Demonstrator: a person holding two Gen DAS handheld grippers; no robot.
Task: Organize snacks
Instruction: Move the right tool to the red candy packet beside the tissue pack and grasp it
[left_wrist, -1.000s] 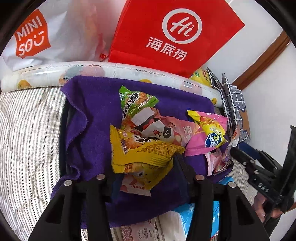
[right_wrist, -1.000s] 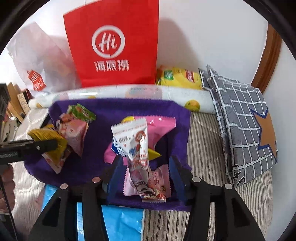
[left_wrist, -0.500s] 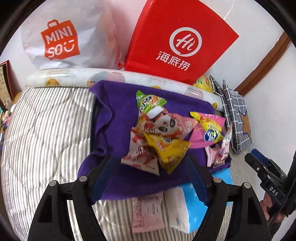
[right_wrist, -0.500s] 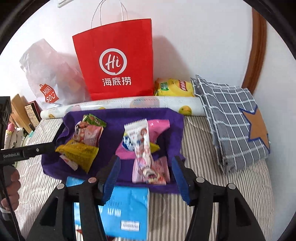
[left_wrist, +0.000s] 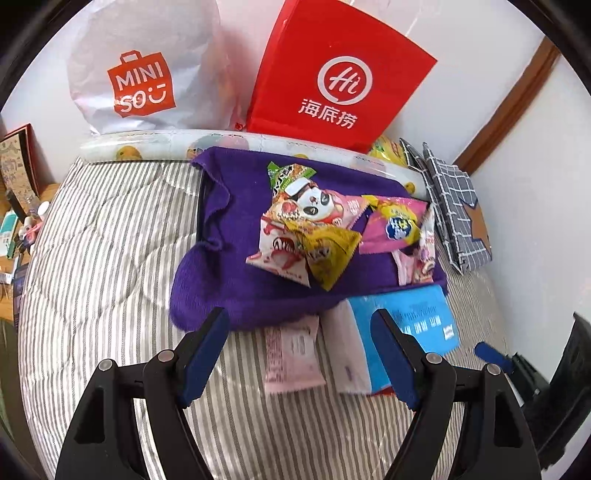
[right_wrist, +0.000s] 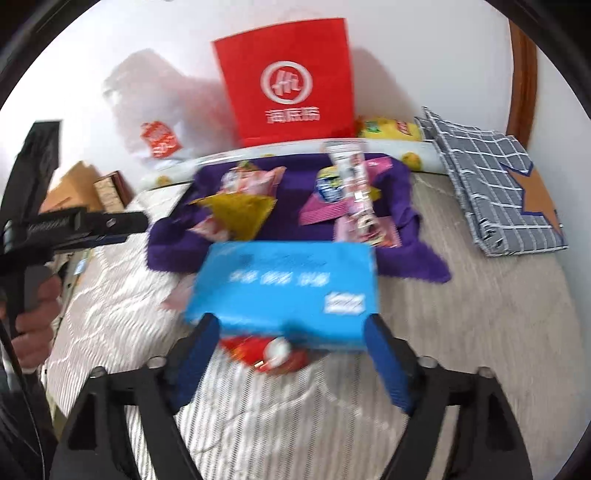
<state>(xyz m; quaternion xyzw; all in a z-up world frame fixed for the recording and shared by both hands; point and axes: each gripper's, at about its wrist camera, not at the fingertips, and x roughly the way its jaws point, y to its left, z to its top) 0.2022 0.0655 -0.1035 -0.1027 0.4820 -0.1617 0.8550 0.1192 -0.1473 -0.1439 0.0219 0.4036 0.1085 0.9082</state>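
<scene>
A purple cloth-lined tray (left_wrist: 236, 206) (right_wrist: 399, 177) on the striped bed holds snack packets: a yellow one (left_wrist: 328, 254) (right_wrist: 236, 214), a panda packet (left_wrist: 317, 203), a pink packet (left_wrist: 395, 225) (right_wrist: 328, 206) and a long white bar (right_wrist: 354, 181). A blue pack (left_wrist: 417, 321) (right_wrist: 291, 284), a pink packet (left_wrist: 291, 354) and a red snack (right_wrist: 269, 354) lie in front of the tray. My left gripper (left_wrist: 299, 354) is open and empty above the bed. My right gripper (right_wrist: 291, 358) is open and empty, its jaws either side of the blue pack's near edge.
A red paper bag (left_wrist: 336, 81) (right_wrist: 288, 81) and a white Miniso bag (left_wrist: 144, 66) stand against the wall behind a rolled mat (left_wrist: 155, 144). A grey checked cloth (left_wrist: 454, 206) (right_wrist: 495, 192) lies right. Cluttered items (left_wrist: 18, 206) sit off the bed's left.
Both grippers let go of their snacks, the yellow packet and the white bar, which now lie in the tray. Both have pulled back towards me and stand open.
</scene>
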